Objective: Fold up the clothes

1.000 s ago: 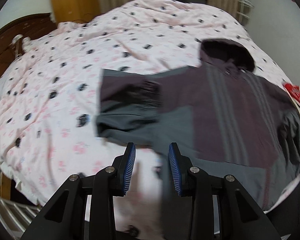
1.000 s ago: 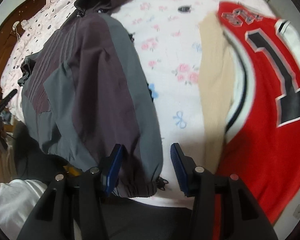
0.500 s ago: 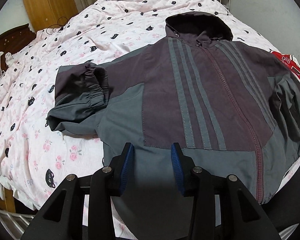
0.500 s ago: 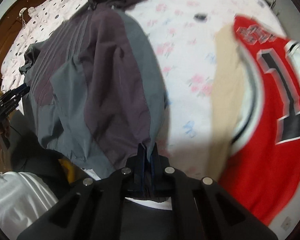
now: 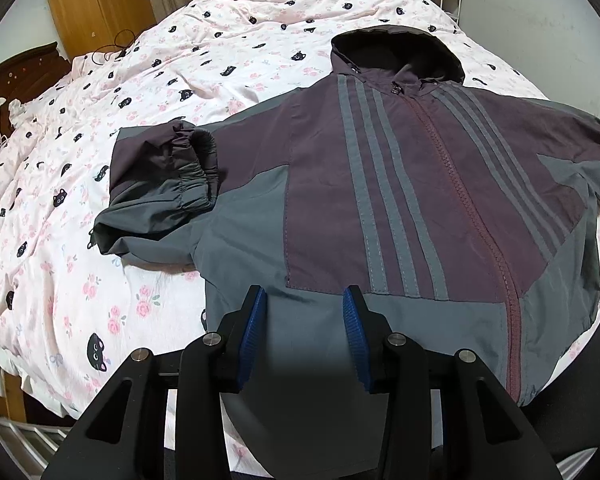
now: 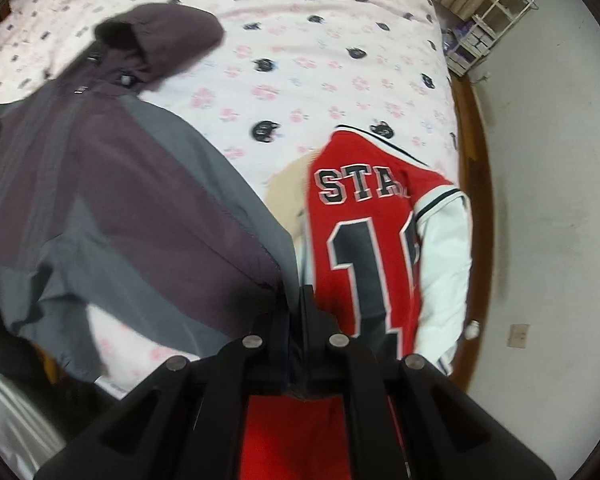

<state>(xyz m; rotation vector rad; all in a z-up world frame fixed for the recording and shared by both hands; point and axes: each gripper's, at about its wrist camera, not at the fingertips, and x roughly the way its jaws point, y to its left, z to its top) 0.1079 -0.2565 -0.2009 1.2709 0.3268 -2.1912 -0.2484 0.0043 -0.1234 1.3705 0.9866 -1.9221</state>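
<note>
A purple and grey hooded jacket [image 5: 400,200] lies face up on the bed, zipped, with its hood [image 5: 396,56] at the far end. One sleeve [image 5: 168,184] is folded in at the left. My left gripper [image 5: 304,312] hovers over the grey hem, its blue pads apart and pressing on nothing. In the right wrist view my right gripper [image 6: 298,300] is shut on the end of the jacket's other sleeve [image 6: 140,208], which hangs lifted off the bedcover.
A red jersey [image 6: 360,232] with white sleeves lies on a beige garment [image 6: 288,196] beside the jacket, near the bed's edge. The pink cat-print bedcover [image 5: 140,80] spreads to the left. A wooden wardrobe [image 5: 96,4] and a white wire rack [image 6: 496,12] stand beyond.
My right gripper closed on the sleeve's end and raised it off the bed. My left gripper shifted over the jacket's hem and then held still.
</note>
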